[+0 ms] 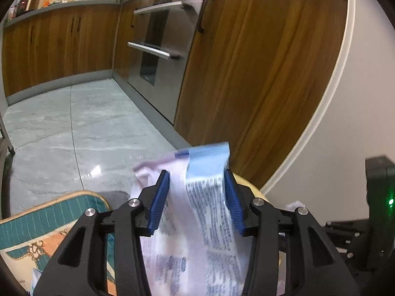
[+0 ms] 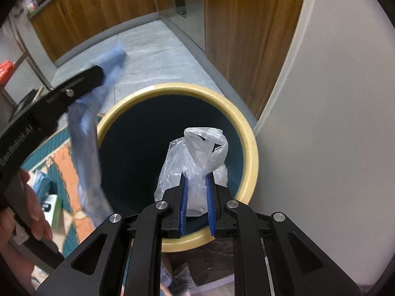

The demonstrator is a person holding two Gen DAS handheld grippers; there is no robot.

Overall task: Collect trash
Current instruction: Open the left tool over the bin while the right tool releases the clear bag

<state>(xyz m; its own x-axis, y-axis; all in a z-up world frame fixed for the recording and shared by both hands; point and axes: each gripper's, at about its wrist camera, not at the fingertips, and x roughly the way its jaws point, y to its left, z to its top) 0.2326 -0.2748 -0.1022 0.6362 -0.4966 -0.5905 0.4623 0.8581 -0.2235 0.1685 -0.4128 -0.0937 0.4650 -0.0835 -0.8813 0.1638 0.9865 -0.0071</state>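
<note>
A round bin (image 2: 249, 148) with a yellow rim (image 1: 243, 180) and a dark inside stands on the floor by the wall. My right gripper (image 2: 196, 176) is over its mouth, shut on a crumpled clear plastic bag (image 2: 202, 148) that hangs into the opening. My left gripper (image 1: 196, 172) holds a long white-and-lilac plastic wrapper (image 1: 207, 212) with a blue end and printed text, which fills the gap between the blue pads. In the right wrist view the left gripper (image 2: 100, 74) is above the bin's left edge, and the blurred wrapper (image 2: 86, 148) dangles down beside the rim.
A teal and orange patterned rug (image 2: 66, 162) lies left of the bin with a small box (image 2: 53, 209) on it. Wooden cabinets (image 1: 246, 74) and an oven (image 1: 160, 49) line the far side. A white wall (image 2: 333, 123) is right of the bin. A hand (image 2: 32, 209) grips the left handle.
</note>
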